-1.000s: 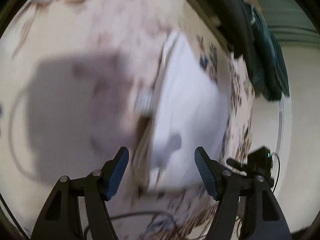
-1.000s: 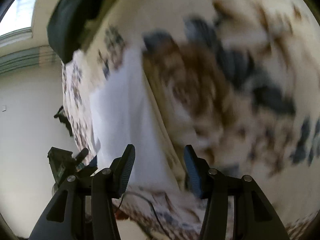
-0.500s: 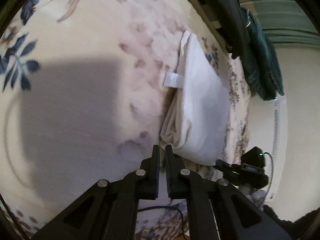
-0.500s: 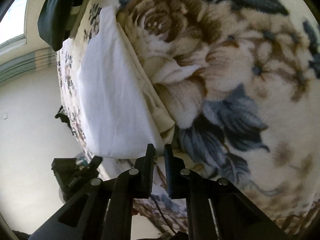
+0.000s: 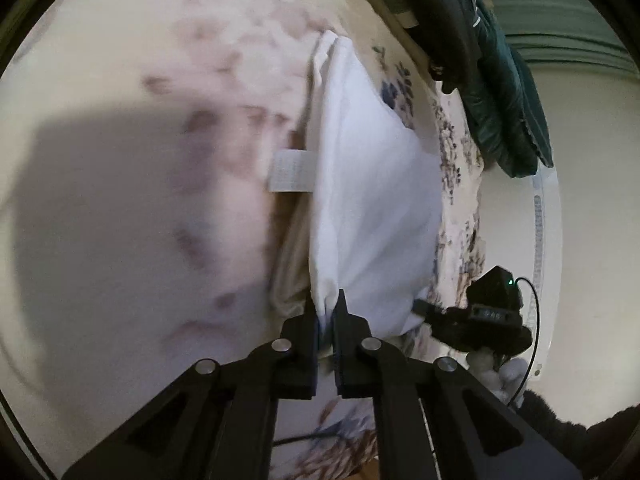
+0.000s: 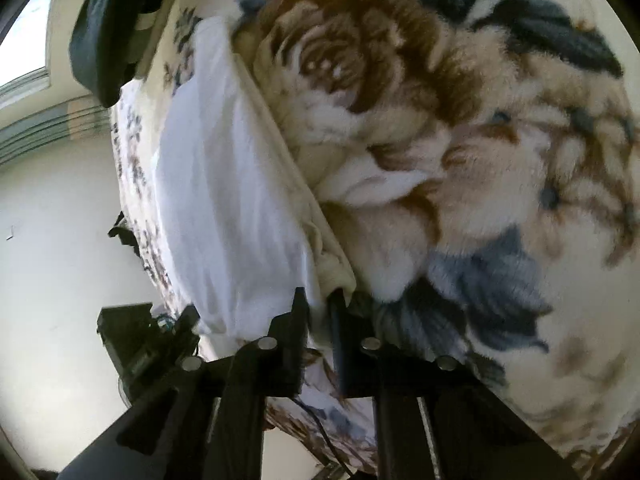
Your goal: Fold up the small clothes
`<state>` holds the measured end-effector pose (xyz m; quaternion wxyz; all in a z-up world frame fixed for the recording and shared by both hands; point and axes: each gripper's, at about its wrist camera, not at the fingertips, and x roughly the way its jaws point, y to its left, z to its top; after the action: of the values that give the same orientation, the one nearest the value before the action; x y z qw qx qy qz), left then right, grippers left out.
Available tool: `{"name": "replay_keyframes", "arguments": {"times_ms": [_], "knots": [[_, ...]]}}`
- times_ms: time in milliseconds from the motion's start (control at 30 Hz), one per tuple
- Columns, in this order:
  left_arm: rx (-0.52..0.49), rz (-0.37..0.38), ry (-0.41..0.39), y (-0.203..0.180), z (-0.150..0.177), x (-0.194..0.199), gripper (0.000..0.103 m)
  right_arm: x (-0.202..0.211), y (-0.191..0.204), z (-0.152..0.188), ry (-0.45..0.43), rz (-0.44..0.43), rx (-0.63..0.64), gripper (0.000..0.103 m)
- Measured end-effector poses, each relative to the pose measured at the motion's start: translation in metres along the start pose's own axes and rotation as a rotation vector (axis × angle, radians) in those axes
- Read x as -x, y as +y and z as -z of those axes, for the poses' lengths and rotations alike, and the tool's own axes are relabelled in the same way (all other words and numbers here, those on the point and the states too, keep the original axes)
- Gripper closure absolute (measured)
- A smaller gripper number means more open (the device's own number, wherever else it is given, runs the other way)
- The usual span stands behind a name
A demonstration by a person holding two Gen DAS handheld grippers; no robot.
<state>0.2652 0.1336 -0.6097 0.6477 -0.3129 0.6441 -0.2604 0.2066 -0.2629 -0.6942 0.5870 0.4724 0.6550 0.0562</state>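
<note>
left tongs (image 5: 325,312): black arms, round silver screws, a bit of blue inside
right tongs (image 6: 318,304): black arms, round silver screws

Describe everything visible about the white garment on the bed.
The white garment is thin, smooth cloth, folded into a flat oblong on the floral blanket. A small white label sticks out from one long edge, and a cream layer shows beneath that side. The left gripper is shut on its near corner; the right gripper pinches its other near corner.
</note>
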Motion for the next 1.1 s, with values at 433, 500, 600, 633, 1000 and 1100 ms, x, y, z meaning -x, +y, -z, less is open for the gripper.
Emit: {"name": "replay_keyframes", "arguments": {"times_ms": [433,500,600,633,1000,1100], "knots": [[0.079,-0.004,-0.003,0.039,-0.012,0.042,0.078,0.016,-0.001,0.002,0.015,0.014,0.022,0.089],[0.099,0.042,-0.030,0.036,-0.023,0.031,0.041,0.025,0.002,0.000,-0.019,0.004,0.039,0.061],[0.120,0.125,-0.035,0.030,-0.043,0.004,0.040,0.030,0.001,-0.010,-0.044,-0.033,0.026,0.034],[0.117,0.136,-0.029,0.027,-0.049,-0.005,0.040,0.029,0.002,-0.016,-0.045,-0.051,0.025,0.034],[-0.030,0.014,-0.063,-0.029,-0.140,-0.054,0.044,0.025,0.042,-0.105,-0.255,-0.191,0.013,0.051],[-0.098,-0.058,-0.079,-0.043,-0.151,-0.055,0.098,0.023,0.063,-0.118,-0.269,-0.117,0.080,0.097]]}}
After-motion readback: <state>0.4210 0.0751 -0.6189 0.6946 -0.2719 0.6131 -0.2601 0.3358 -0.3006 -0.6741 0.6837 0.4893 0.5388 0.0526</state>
